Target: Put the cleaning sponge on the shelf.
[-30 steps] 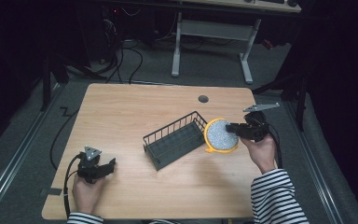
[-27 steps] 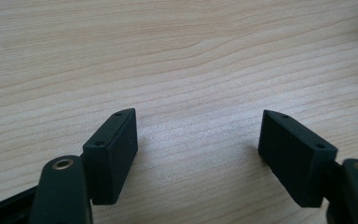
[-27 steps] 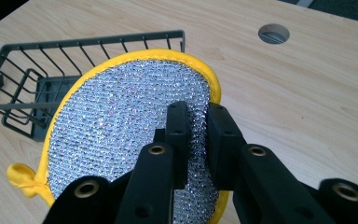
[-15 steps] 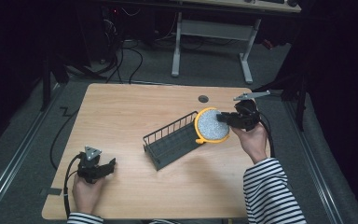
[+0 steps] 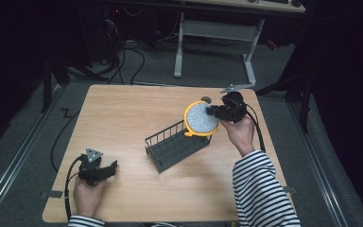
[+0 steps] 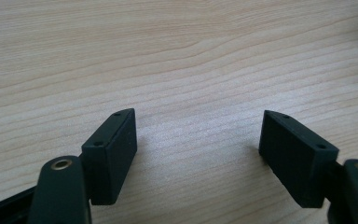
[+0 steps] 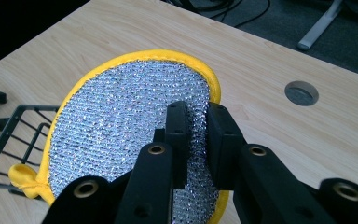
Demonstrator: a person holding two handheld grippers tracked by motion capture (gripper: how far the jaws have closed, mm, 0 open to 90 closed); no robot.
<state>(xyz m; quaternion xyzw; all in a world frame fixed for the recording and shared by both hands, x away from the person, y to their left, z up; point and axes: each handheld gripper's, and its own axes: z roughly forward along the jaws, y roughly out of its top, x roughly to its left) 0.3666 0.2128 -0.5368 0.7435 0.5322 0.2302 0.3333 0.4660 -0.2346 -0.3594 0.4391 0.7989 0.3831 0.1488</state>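
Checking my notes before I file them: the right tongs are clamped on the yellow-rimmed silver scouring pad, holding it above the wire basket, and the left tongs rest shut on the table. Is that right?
Not quite. The left tongs are open: the left gripper view shows the jaws wide apart with bare table between them. The right tongs do clamp the scouring pad above the wire basket.

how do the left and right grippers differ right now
The left gripper has its jaws wide apart with nothing between them; the right gripper is clamped on the silver scrubbing pad. In the high view the left gripper sits low on the table, while the right gripper is raised above the wire rack. Both have black jaws.
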